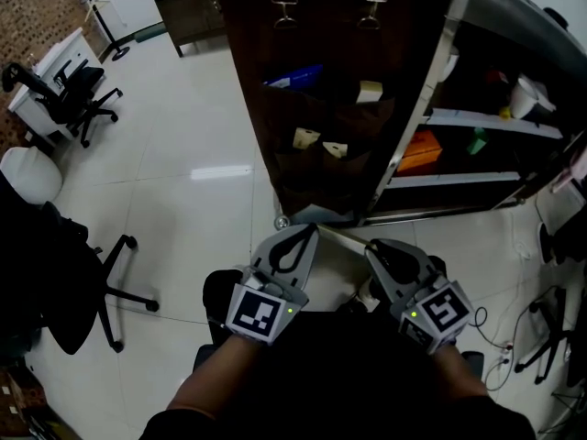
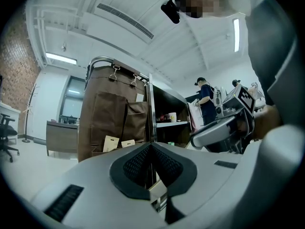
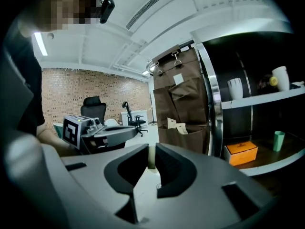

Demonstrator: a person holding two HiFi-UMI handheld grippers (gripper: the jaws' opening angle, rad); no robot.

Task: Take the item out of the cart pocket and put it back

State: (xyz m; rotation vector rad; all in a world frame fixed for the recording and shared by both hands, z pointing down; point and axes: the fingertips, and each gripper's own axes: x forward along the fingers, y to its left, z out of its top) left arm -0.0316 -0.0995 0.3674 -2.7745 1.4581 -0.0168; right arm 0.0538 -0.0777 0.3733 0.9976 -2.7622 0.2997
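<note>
A brown fabric pocket organizer point(image 1: 321, 53) hangs by two clips on the side of the cart. Its pockets hold a blue item point(image 1: 295, 76), a cream box point(image 1: 370, 92) and two cream tags point(image 1: 305, 137). Both grippers are low in front of the cart, a short way off it. My left gripper point(image 1: 307, 231) point(image 2: 150, 145) is shut, pads meeting, with nothing in it. My right gripper point(image 1: 374, 246) point(image 3: 151, 150) has a narrow gap between its pads, and I see nothing held there. From the right gripper view the organizer point(image 3: 183, 99) is ahead and slightly right.
The cart's shelves point(image 1: 486, 122) on the right carry an orange box point(image 1: 422, 151), white cups point(image 1: 523, 97) and a green item point(image 1: 477, 141). Office chairs point(image 1: 78, 94) stand at the far left and a black chair point(image 1: 55, 273) close by. Cables point(image 1: 541, 328) lie on the floor at the right. A person point(image 2: 206, 104) stands beyond the cart.
</note>
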